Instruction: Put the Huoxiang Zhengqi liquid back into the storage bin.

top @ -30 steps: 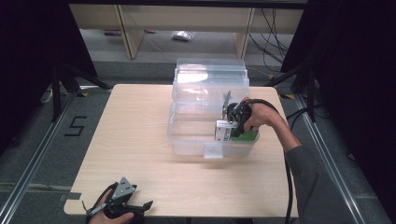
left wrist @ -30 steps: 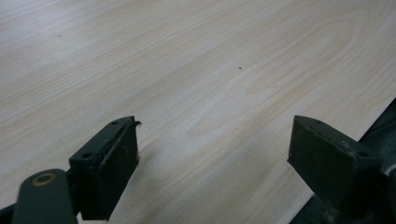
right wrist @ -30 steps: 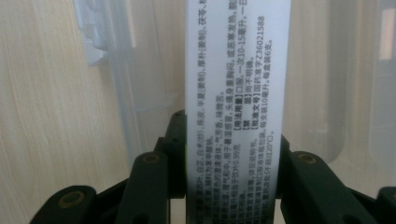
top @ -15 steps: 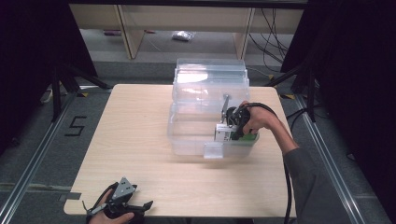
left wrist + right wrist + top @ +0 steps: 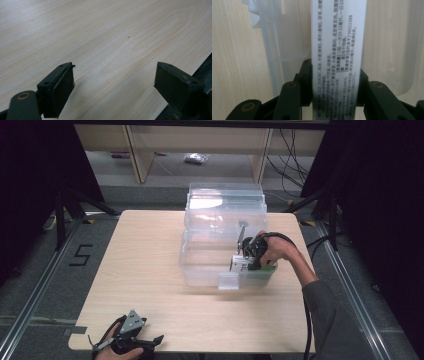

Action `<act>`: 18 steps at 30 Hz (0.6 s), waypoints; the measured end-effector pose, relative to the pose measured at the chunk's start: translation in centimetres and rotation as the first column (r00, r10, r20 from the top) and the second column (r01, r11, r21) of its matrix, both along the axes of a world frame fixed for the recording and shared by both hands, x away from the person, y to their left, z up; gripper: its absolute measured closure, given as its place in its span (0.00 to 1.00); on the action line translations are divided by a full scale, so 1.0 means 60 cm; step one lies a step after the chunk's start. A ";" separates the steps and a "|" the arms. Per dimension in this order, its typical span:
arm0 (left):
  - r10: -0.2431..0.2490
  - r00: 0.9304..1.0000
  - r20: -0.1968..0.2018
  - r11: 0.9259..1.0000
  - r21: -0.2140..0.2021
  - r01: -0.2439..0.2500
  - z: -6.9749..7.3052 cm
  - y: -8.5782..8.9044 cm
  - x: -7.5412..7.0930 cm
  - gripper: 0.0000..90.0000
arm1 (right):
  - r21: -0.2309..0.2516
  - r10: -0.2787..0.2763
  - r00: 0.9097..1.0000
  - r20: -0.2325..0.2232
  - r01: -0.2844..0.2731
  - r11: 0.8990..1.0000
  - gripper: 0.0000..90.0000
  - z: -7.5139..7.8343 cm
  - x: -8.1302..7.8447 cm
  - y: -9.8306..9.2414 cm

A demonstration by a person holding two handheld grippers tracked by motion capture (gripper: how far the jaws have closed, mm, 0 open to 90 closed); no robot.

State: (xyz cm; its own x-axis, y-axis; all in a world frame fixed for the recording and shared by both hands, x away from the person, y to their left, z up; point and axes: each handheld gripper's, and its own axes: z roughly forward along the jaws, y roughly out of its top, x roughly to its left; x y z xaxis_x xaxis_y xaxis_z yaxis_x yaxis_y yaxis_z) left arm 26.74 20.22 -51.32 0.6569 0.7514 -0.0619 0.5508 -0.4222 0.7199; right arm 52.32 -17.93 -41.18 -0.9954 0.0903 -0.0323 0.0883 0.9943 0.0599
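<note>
A clear plastic storage bin (image 5: 200,262) stands open on the wooden table (image 5: 145,255), its lid tilted up at the back. My right gripper (image 5: 243,262) reaches into the bin's front right part. Its pads lie against both sides of a white box with printed text (image 5: 337,37), which shows white and green (image 5: 239,265) in the high view. The jaws have just eased open slightly, with the box still between them. My left gripper (image 5: 152,342) rests at the table's near left edge, open (image 5: 116,75) and holding nothing.
A latch tab (image 5: 228,281) hangs on the bin's front wall. Wooden shelving (image 5: 140,150) stands beyond the table, with a small bag (image 5: 196,157) on the floor. Dark curtains and stand legs flank both sides. The table's right edge (image 5: 200,65) lies close to my left gripper.
The right gripper with the box has edged slightly lower in the bin. The left gripper has stayed put.
</note>
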 end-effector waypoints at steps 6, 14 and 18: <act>-0.009 1.000 -0.003 1.000 -0.003 0.009 0.000 0.000 0.000 0.17 | 0.033 0.003 1.000 0.001 -0.003 0.999 0.68 0.023 -0.008 0.003; -0.001 1.000 -0.001 1.000 -0.003 0.001 0.001 0.000 0.000 0.17 | 0.072 -0.041 0.999 0.007 0.041 0.997 0.65 0.059 -0.021 -0.003; 0.010 1.000 0.002 1.000 -0.002 -0.010 -0.001 0.000 0.001 0.17 | 0.068 -0.024 0.999 0.035 0.022 0.997 0.64 0.071 -0.022 -0.011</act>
State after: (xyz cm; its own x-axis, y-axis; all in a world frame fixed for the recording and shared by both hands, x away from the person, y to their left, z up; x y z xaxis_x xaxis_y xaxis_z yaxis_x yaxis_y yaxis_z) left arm 26.81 20.20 -51.40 0.6495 0.7579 -0.0618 0.5535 -0.4155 0.7218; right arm 50.98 -18.60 -36.93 -0.9914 0.1162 -0.0606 0.1075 0.9856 0.1306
